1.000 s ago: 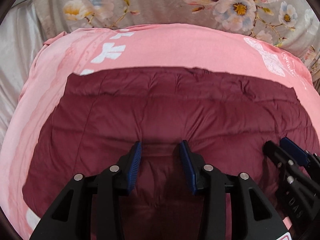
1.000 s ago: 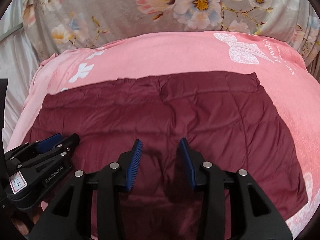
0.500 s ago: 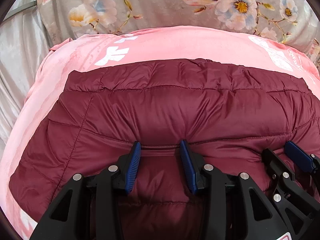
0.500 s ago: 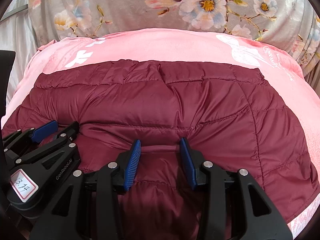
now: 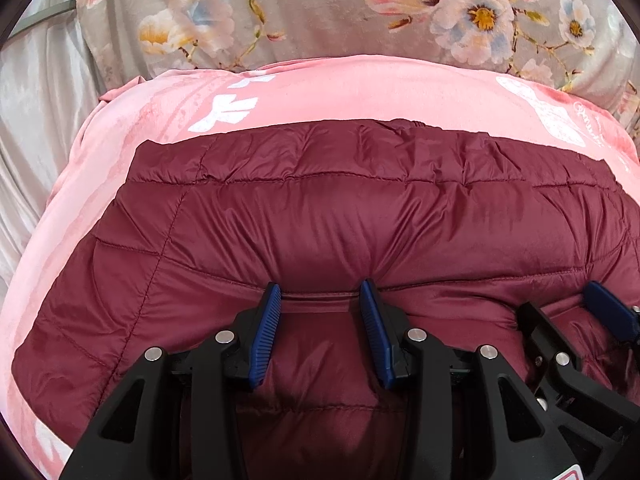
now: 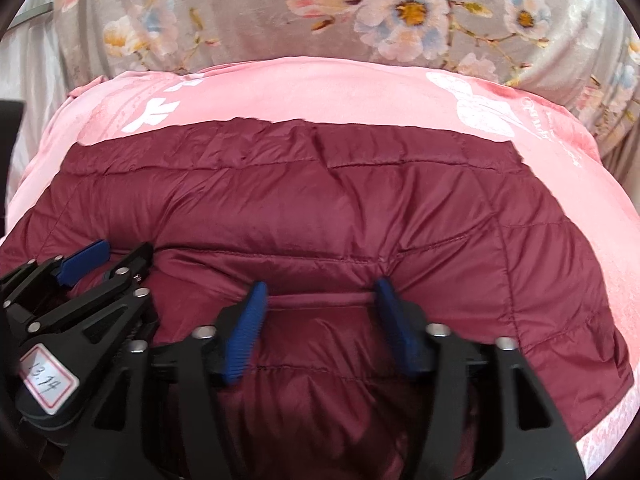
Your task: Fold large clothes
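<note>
Lying flat across the bed, the dark maroon quilted puffer jacket (image 5: 328,220) has its long axis running from side to side in both wrist views, its far hem a nearly straight line facing the headboard end and its near edge tucked under my fingers. It rests on a pink velvety blanket with white bow prints (image 5: 360,92), which shows as a band beyond the jacket and down both its sides. Behind that lies a grey floral bedcover with pink and white blossoms (image 5: 320,12), and at the far left a pale satin sheet (image 5: 28,128).

My left gripper (image 5: 320,294) has a ridge of the jacket's stitched seam bunched between its blue ribbed pads (image 5: 266,332), and the fabric puckers towards them; the pads pinch that fold. My right gripper (image 6: 318,292) has just been spreading its jaws: the pads (image 6: 244,336) now stand wider apart, with a taut strip of the seam stretched between the tips. Whether they still press on it I cannot tell for sure; they look released. Both grippers sit side by side along the jacket's near edge, close together.

A white sticker with a red border (image 6: 50,380) on the left gripper's body, seen from the right wrist, carries handwritten digits that read roughly "13.14". White script on the blanket by the bow print is too small to read.
</note>
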Tool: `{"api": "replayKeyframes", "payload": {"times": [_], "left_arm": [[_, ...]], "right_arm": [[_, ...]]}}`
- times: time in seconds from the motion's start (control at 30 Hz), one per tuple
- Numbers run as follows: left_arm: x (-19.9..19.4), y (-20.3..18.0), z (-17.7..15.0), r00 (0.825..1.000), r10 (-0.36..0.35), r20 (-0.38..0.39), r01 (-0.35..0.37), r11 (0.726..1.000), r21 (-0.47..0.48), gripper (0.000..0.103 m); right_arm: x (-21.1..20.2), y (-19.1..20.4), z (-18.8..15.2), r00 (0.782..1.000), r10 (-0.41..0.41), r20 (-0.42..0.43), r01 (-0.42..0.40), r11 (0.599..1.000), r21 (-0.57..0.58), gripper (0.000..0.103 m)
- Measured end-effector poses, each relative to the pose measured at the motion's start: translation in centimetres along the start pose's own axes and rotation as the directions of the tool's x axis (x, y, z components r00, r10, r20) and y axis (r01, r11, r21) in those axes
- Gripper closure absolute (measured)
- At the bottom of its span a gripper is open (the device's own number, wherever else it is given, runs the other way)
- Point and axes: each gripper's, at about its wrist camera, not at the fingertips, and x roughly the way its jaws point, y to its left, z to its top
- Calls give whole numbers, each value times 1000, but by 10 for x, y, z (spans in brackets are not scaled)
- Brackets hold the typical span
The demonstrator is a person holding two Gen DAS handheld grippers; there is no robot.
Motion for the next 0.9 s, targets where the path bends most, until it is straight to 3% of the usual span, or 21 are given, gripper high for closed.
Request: {"api": "replayKeyframes", "payload": {"times": [0.1, 0.23, 0.47, 0.63, 0.9], "left_arm": [[-1, 4, 1, 1000, 13, 4, -13, 1000, -22, 52], [-1, 12, 3, 996, 92, -4, -92, 994, -63, 20], [1, 15, 5, 995, 97, -13, -98, 993, -60, 18], [0, 13, 4, 995, 99, -6, -99, 994, -40, 18], [-15, 13, -2, 995, 101, 28, -101, 995, 2, 18]], "right_arm": [[1, -6, 0, 1000, -24, 1, 24, 999, 30, 21], [4, -12, 1, 999, -33, -4, 33, 998, 53, 13], [0, -9, -1, 999, -36, 11, 36, 998, 43, 14], [-6, 5, -4, 999, -30, 31, 30, 1000, -1, 38], [-10, 1, -3, 1000, 14, 14, -14, 1000, 19, 39]]}}
